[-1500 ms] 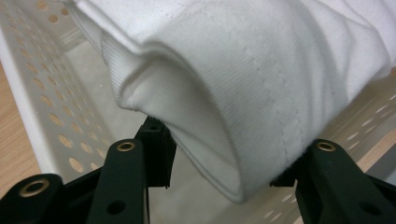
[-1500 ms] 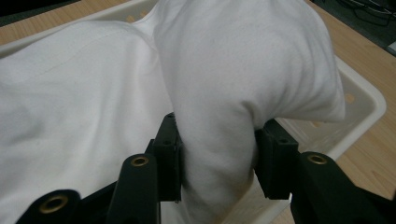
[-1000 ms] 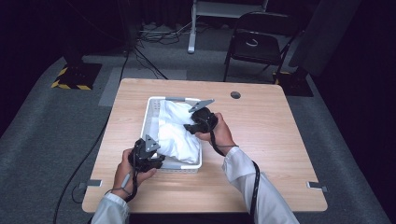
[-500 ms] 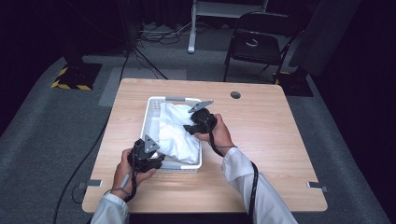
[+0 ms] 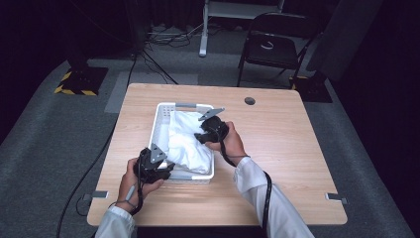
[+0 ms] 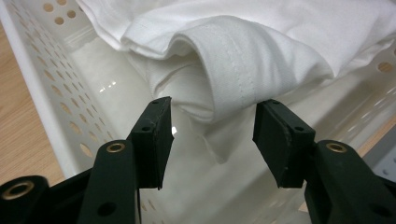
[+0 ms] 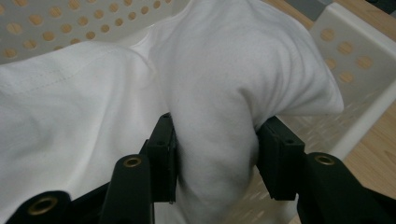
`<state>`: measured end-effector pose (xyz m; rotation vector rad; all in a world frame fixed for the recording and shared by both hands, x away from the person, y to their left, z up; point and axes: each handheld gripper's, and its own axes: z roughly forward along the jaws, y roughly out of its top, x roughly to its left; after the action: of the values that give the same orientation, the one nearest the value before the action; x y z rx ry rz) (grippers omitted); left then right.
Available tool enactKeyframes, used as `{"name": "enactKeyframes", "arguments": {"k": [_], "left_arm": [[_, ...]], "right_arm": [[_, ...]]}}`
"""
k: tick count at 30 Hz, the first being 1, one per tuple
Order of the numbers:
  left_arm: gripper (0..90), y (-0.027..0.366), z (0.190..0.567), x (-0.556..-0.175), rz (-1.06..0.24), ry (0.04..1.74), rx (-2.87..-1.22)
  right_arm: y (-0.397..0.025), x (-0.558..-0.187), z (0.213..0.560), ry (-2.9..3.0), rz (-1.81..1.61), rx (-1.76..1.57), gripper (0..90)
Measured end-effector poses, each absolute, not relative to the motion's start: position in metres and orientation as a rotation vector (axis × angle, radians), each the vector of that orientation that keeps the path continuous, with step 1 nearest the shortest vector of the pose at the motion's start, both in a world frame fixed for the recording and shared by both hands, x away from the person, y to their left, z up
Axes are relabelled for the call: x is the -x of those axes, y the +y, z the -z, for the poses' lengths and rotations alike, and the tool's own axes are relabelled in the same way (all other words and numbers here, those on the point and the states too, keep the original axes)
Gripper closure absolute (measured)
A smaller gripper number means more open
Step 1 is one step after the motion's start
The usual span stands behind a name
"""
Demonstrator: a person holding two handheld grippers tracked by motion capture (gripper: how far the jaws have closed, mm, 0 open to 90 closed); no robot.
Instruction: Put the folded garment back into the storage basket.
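I have the white garment (image 5: 187,141) lying bunched in the white perforated basket (image 5: 157,125), which sits on the wooden desk (image 5: 277,148) left of centre. The garment's long axis runs near to far, along the basket. My right tongs (image 7: 217,158) sit at its far right part, with the jaws clamped on a thick fold of cloth between them. My left tongs (image 6: 212,140) hover at the near left corner, jaws apart, with a stitched, rolled hem directly ahead and slightly above the gap; whether the pads touch the cloth I cannot confirm from this angle. The left tongs (image 5: 154,166) are therefore the nearer tool for the near hem. The fabric is soft, matte knit with a ribbed seam; the basket plastic is glossy and rigid.
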<state>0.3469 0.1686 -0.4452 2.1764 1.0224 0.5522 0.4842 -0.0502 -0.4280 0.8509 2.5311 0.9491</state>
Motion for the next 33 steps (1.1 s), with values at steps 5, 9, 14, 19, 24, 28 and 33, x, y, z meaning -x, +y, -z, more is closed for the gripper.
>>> {"name": "enactKeyframes", "arguments": {"k": [5, 9, 14, 19, 24, 28, 33], "left_arm": [[46.5, 0.168, 0.443, -0.347, -0.556, 1.017, -2.178], [45.4, 0.170, 0.439, -0.345, -0.548, 1.004, -2.170], [44.8, 0.175, 0.435, -0.341, -0.526, 0.987, -2.138], [44.5, 0.173, 0.435, -0.337, -0.516, 0.969, -2.140], [43.8, 0.170, 0.432, -0.333, -0.515, 0.939, -2.137], [43.6, 0.167, 0.431, -0.330, -0.505, 0.935, -2.138], [43.2, 0.164, 0.427, -0.323, -0.499, 0.903, -2.120]], "right_arm": [[-0.051, -0.485, 0.430, 2.528, -0.946, -0.833, 50.0], [-0.053, -0.486, 0.433, 2.521, -0.946, -0.830, 48.6], [-0.051, -0.483, 0.433, 2.504, -0.927, -0.782, 46.6], [-0.052, -0.484, 0.435, 2.502, -0.935, -0.787, 46.4], [-0.051, -0.484, 0.435, 2.494, -0.927, -0.774, 43.3], [-0.050, -0.484, 0.434, 2.484, -0.927, -0.759, 35.4], [-0.048, -0.482, 0.434, 2.483, -0.899, -0.734, 30.8]]}}
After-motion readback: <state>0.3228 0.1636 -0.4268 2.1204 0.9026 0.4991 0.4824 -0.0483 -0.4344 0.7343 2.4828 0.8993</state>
